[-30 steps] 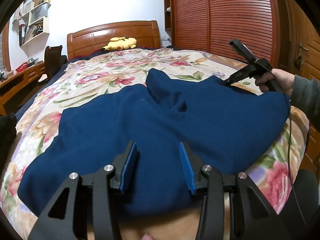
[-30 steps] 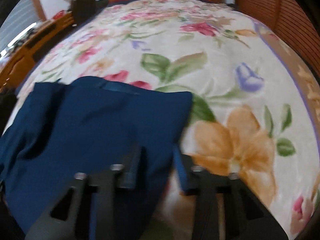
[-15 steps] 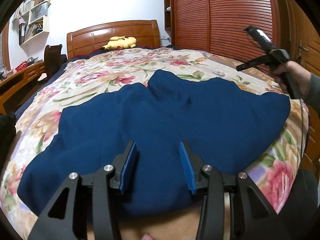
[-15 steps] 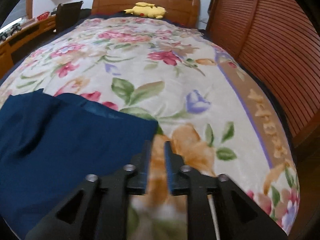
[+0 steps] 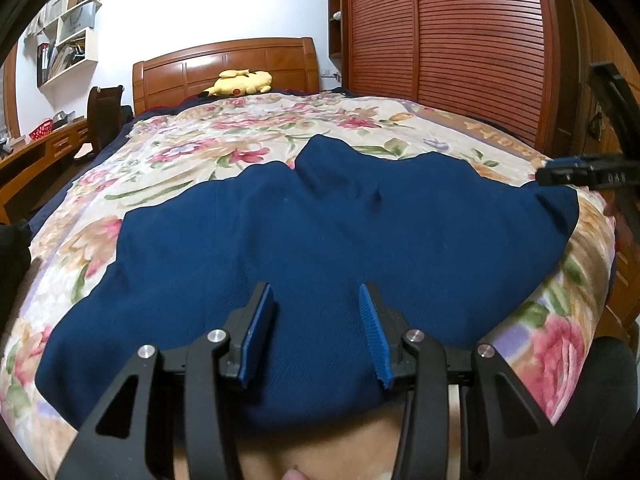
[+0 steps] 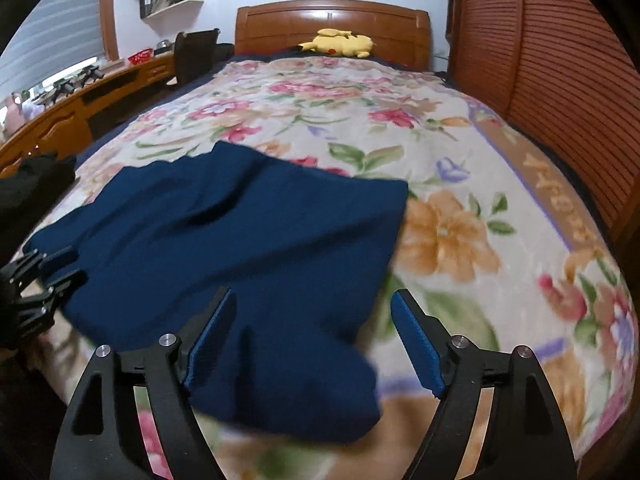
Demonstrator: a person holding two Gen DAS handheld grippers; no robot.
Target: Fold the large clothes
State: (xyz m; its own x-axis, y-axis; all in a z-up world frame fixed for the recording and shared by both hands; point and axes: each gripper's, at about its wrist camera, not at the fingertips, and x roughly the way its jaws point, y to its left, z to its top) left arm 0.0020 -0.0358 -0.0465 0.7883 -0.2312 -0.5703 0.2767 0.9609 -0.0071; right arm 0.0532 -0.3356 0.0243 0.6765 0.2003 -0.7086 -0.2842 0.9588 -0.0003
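A navy garment (image 5: 320, 240) lies spread on the floral blanket (image 6: 460, 200) near the foot of the bed. The left gripper (image 5: 316, 320) hovers over its near edge, jaws parted, grasping nothing; the right gripper (image 6: 312, 332) has just been opening and stands wide, released, above the garment's corner. Orange lettering along the blanket's border (image 6: 556, 196) is too distorted to read.

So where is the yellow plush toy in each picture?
Left wrist view: the yellow plush toy lies at the top, left of centre, against the wooden headboard.
Right wrist view: it lies at top centre, against the same headboard.
Shared landmark: the dark blue garment spread on the floral bedspread.
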